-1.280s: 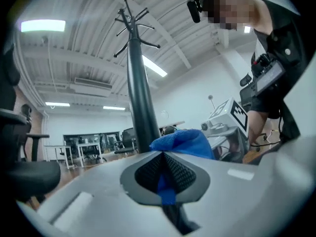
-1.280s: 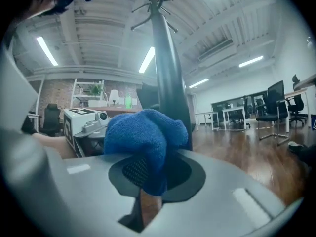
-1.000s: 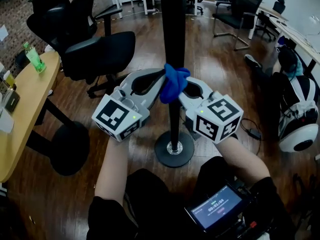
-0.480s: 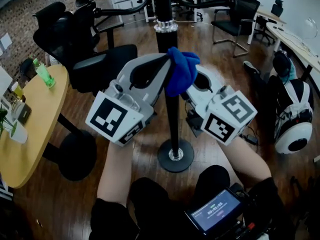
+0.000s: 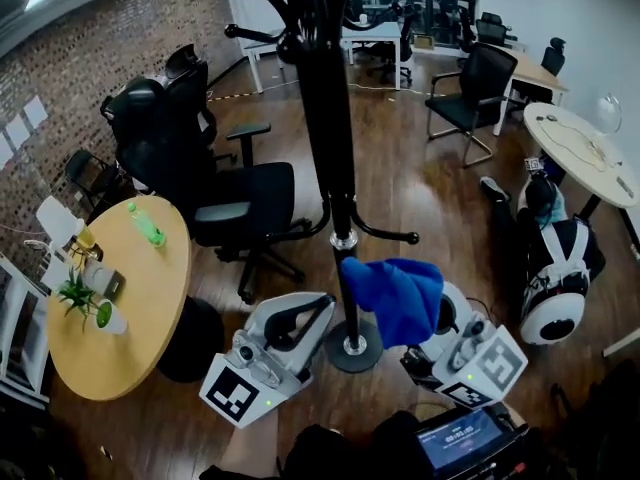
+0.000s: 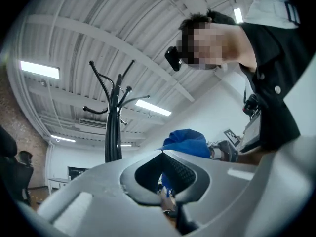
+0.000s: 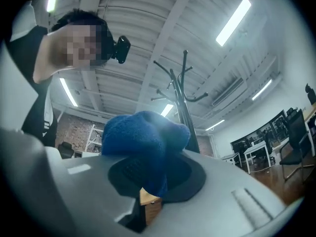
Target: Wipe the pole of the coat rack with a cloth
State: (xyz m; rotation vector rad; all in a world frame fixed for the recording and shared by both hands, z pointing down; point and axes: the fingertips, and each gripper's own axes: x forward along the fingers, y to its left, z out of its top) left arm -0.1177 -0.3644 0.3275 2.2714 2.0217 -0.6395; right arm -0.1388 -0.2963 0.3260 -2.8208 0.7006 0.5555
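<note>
Nearest the person, the left gripper (image 5: 322,301) sits low, left of the coat rack's round base (image 5: 350,348). Its fingers are closed on nothing, so it seems to be idle rather than sharing the work. The right gripper (image 5: 445,313) is on the other side of the base. Its fingers pinch the blue cloth (image 5: 392,298), which bunches up above them in a loose wad. That suits rubbing a round shaft, since the soft bulk can wrap part way round it.

The cloth is just right of the lowest stretch of the pole (image 5: 325,138), above the base. I cannot tell whether it touches. Held this low, it looks placed for the bottom of the pole.

The rack stands on the wooden floor (image 5: 420,198), well clear of the furniture, so it can be reached from either side.

Counted: two grippers, one cloth, one coat rack. Further off there is one round wooden worktop (image 5: 140,318) at the left, with one green bottle (image 5: 147,225) near its far edge. There are at least three black office chairs (image 5: 240,193) and one pale round worktop (image 5: 580,148) at the far right.
</note>
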